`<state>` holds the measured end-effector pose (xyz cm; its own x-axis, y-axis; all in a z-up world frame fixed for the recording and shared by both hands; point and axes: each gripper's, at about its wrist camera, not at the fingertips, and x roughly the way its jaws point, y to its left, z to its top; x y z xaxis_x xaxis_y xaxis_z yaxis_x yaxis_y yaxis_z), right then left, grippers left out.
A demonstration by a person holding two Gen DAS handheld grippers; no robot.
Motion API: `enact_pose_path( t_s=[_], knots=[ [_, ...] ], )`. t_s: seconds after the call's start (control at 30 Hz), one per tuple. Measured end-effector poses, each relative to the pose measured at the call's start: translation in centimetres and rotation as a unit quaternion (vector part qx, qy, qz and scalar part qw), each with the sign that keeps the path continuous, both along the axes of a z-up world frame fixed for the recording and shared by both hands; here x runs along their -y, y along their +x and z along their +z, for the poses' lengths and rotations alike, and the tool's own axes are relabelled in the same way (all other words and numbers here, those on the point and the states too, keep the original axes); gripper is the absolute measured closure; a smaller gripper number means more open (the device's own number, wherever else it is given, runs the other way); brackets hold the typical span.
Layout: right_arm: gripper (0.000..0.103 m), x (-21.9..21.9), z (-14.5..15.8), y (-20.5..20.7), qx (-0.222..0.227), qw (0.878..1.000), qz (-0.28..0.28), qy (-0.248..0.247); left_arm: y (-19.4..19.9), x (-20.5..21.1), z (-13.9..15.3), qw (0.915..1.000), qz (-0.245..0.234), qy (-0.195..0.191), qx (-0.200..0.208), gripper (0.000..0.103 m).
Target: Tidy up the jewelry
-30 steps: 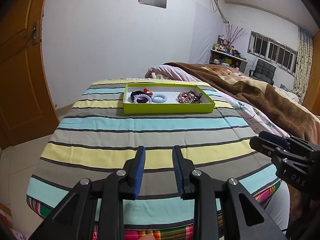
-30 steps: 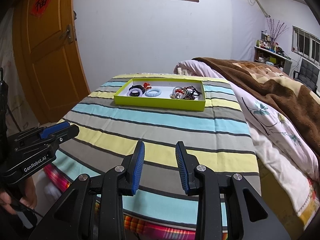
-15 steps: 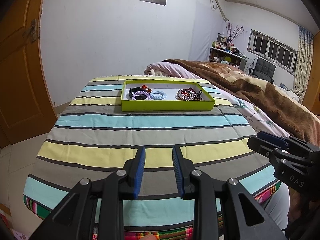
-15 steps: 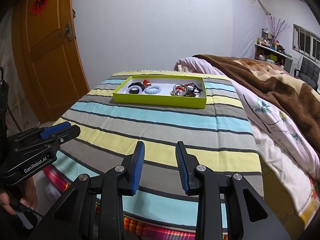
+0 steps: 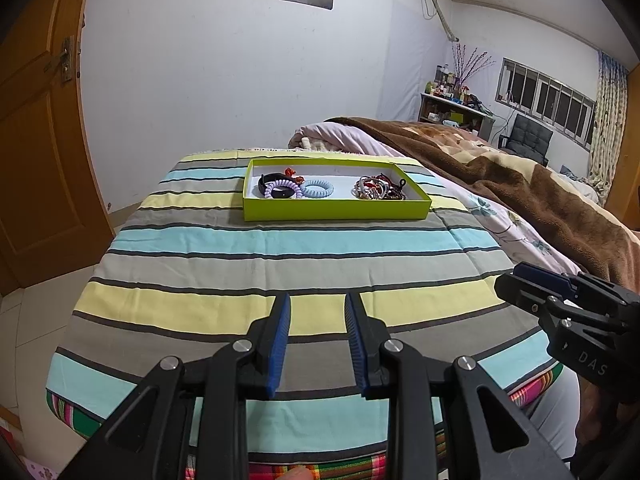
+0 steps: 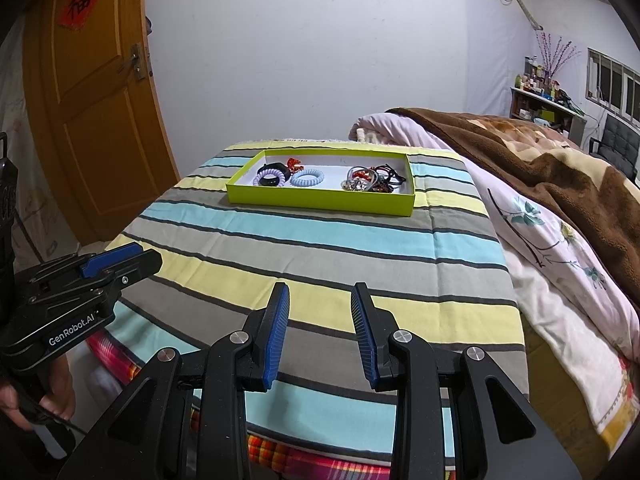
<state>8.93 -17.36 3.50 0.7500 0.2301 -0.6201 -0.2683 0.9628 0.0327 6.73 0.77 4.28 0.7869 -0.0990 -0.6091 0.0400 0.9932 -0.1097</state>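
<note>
A lime green tray (image 5: 336, 209) (image 6: 320, 199) sits at the far end of the striped table. In its left half lie a black band, a lilac coil tie (image 5: 283, 189) (image 6: 273, 176), a red piece and a light blue coil tie (image 5: 317, 189) (image 6: 307, 178). In its right half lies a tangled pile of bracelets (image 5: 379, 188) (image 6: 372, 179). My left gripper (image 5: 318, 336) is open and empty above the near edge. My right gripper (image 6: 322, 330) is open and empty too, well short of the tray.
The striped cloth (image 5: 280, 264) covers the table. A bed with a brown blanket (image 5: 520, 184) runs along the right side. A wooden door (image 6: 92, 120) stands at the left. The other gripper shows at each view's edge (image 5: 572, 320) (image 6: 72, 300).
Both grippers have drifted slightly, so the tray shifts a little in each view. Both stay open and empty. Nothing in the tray has moved.
</note>
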Motion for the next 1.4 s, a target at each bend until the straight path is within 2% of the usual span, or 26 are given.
enact_pose_path(
  t_s=[1.4],
  knots=[
    [0.070, -0.12, -0.09, 0.06, -0.002, 1.000, 0.001, -0.001, 0.23, 0.21, -0.49, 0.9998, 0.009, 0.016, -0.004, 0.074]
  ],
)
